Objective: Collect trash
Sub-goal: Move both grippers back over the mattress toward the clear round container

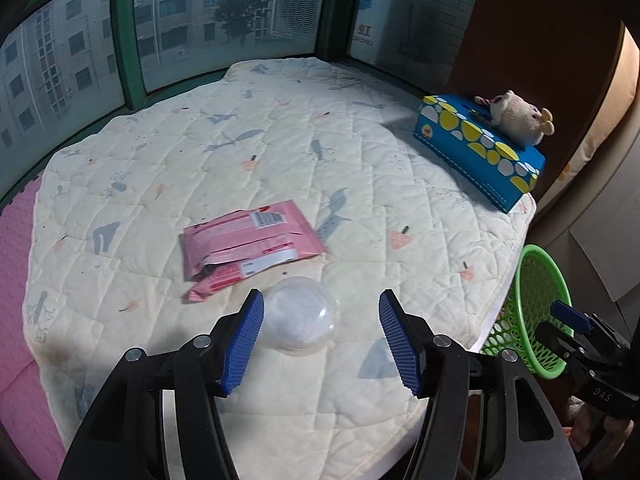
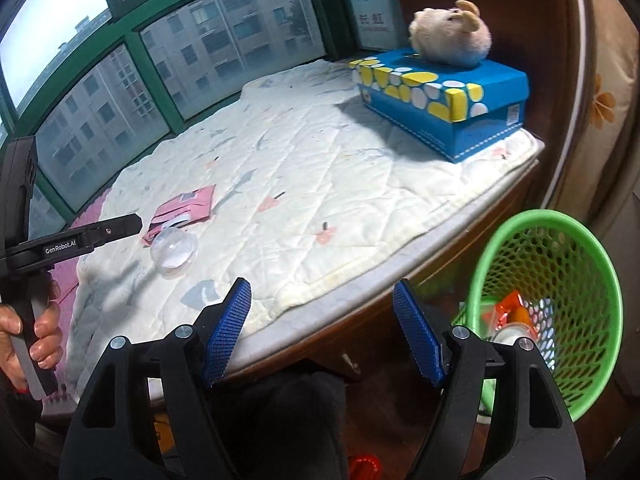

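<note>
Hovering over the quilted window seat (image 1: 280,128), the left gripper (image 1: 320,340) had jaws parted, empty; clear dome lid (image 1: 300,314) at eleven o'clock, pink wrappers (image 1: 252,240) beyond; right gripper (image 2: 322,332) likewise parted, empty; green basket (image 2: 560,256) at two o'clock.

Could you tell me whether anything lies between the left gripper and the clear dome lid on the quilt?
Nothing visible does. The left gripper is open, and the dome lid lies on the quilt just ahead, nearer its left finger. The pink wrappers lie beyond the lid, not in front.
</note>
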